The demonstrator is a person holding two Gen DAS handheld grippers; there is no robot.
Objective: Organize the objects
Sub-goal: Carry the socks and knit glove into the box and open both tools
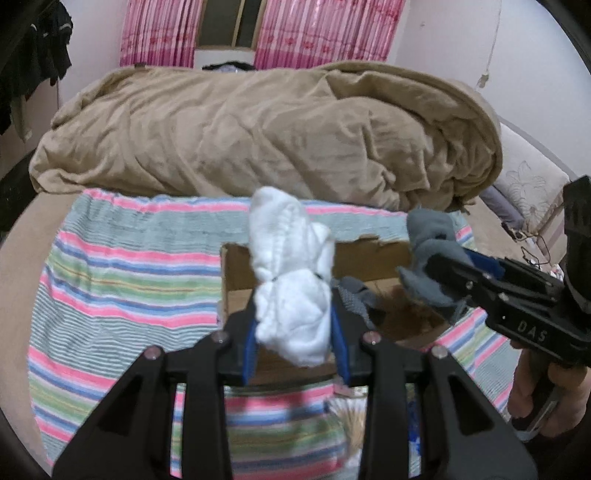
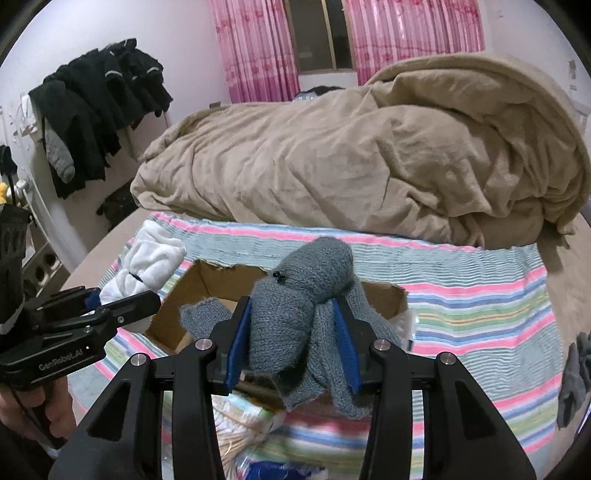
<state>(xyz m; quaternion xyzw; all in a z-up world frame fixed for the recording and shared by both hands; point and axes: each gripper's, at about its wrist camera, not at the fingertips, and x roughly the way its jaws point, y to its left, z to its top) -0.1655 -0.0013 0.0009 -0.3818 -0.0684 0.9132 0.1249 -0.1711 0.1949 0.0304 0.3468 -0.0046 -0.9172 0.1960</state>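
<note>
One cardboard box (image 2: 207, 280) on the striped sheet (image 2: 480, 295), one grey sock (image 2: 207, 314) inside. Left tool (image 1: 295, 332) clamps white sock bundle (image 1: 291, 280) over box; right tool (image 2: 291, 343) clamps grey sock bundle (image 2: 295, 295).

Soft, even indoor light is filling both fisheye views; edges are bowing and darkening, and the striped cotton sheet (image 1: 122, 280) is blurring toward 6 o'clock.

White sock bundle (image 1: 291, 280); grey sock bundle (image 2: 295, 317); brown cardboard box (image 1: 236, 280); cloth (image 1: 122, 273) striped pink, green, blue; tan blanket (image 1: 258, 129); pink curtains (image 1: 314, 33).
</note>
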